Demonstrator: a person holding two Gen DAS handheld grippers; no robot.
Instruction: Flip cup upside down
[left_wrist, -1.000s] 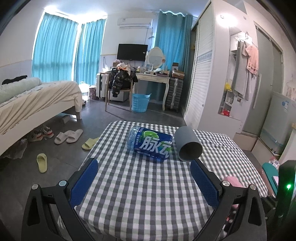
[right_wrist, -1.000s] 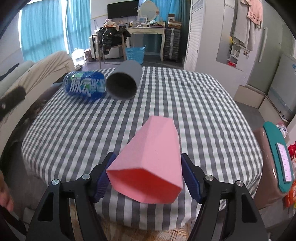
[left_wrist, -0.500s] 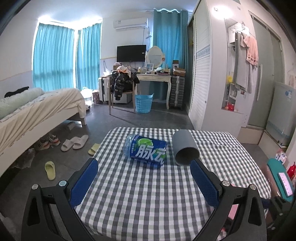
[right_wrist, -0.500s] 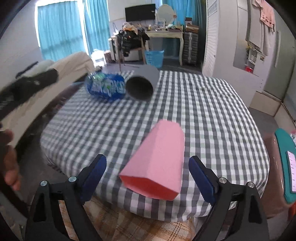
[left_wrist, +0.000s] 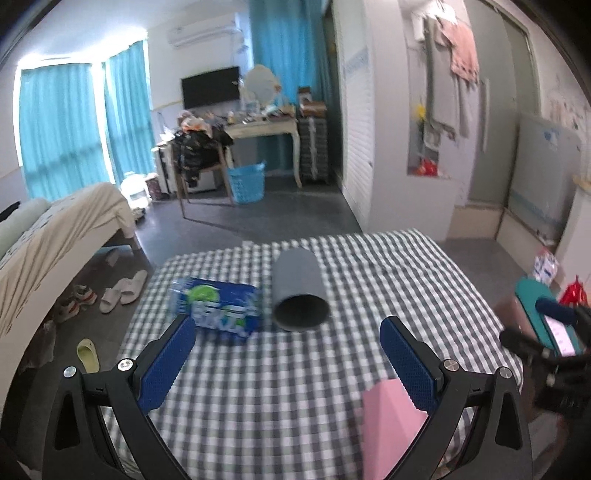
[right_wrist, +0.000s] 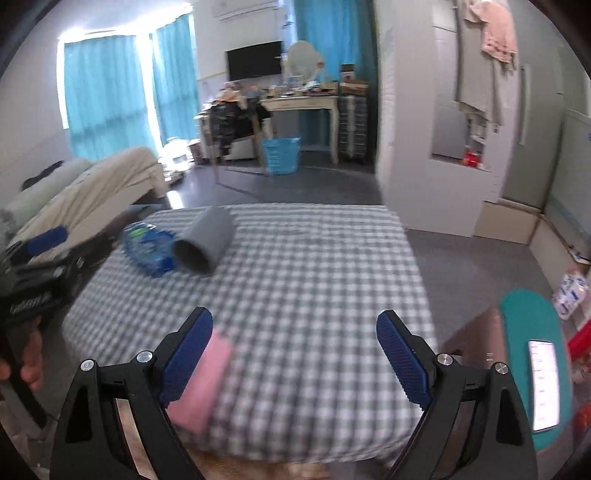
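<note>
A pink cup (right_wrist: 201, 384) lies on its side near the front edge of the checked table (right_wrist: 314, 280); it also shows in the left wrist view (left_wrist: 388, 428). A grey cup (left_wrist: 300, 295) lies on its side farther back, mouth toward me, also in the right wrist view (right_wrist: 205, 245). My left gripper (left_wrist: 288, 354) is open and empty above the table, short of the grey cup. My right gripper (right_wrist: 295, 354) is open and empty, with the pink cup behind its left finger.
A blue-labelled bottle (left_wrist: 218, 308) lies on its side left of the grey cup. A teal-topped device (right_wrist: 535, 354) stands off the table's right edge. A bed (left_wrist: 48, 229) is to the left, with slippers (left_wrist: 122, 290) on the floor.
My right gripper has opened, let go of the pink cup and drawn back to the right. My left gripper has moved right and closer toward the grey cup.
</note>
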